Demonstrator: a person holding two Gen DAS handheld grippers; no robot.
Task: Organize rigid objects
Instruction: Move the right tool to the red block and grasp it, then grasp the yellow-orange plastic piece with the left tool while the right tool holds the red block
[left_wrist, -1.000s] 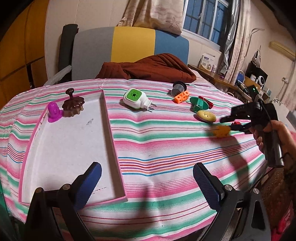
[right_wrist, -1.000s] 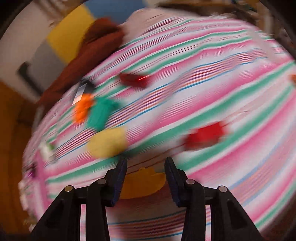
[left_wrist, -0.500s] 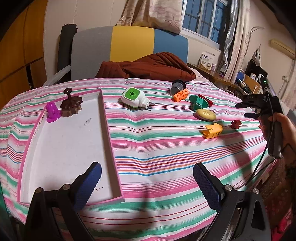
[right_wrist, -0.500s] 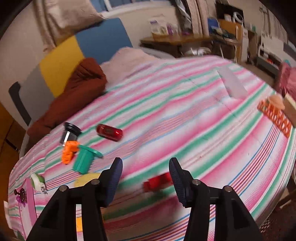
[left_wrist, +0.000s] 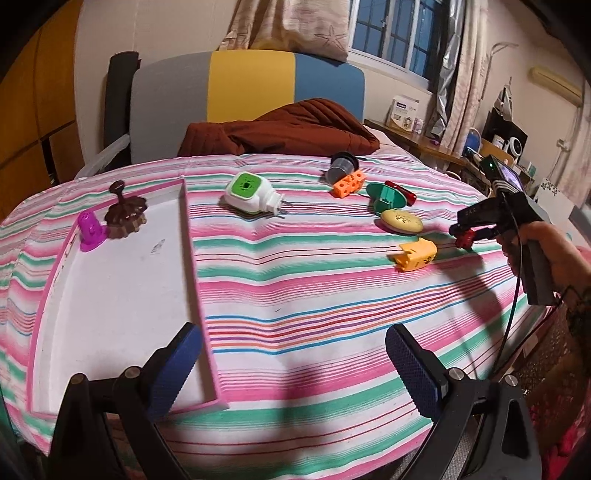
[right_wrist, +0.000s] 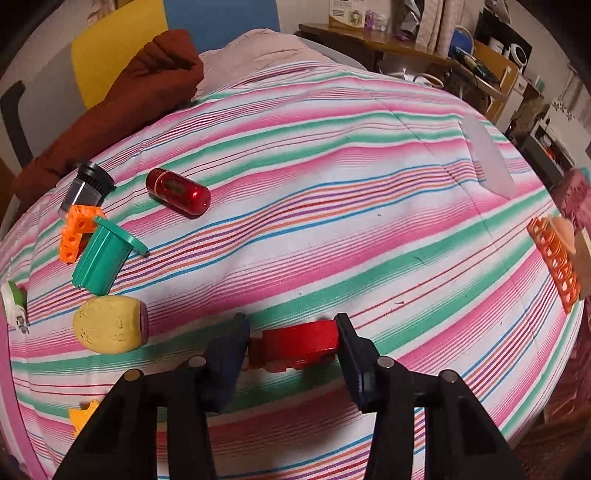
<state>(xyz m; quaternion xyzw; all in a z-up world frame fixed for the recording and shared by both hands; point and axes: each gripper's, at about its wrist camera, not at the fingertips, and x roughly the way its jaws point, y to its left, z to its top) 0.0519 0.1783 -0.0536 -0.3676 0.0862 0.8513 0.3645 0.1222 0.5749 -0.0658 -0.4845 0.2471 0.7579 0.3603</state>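
My right gripper (right_wrist: 291, 347): narrowed around the red toy (right_wrist: 295, 345), fingers touching its ends.
My left gripper (left_wrist: 291, 369): gaped wide, held nothing.

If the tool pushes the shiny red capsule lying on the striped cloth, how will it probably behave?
The red capsule lies on its side and looks cylindrical with rounded ends, so it would likely roll if pushed across its length. Its glossy surface suggests it may slip between pads. The striped cloth looks soft and wrinkled, which might stop it soon.
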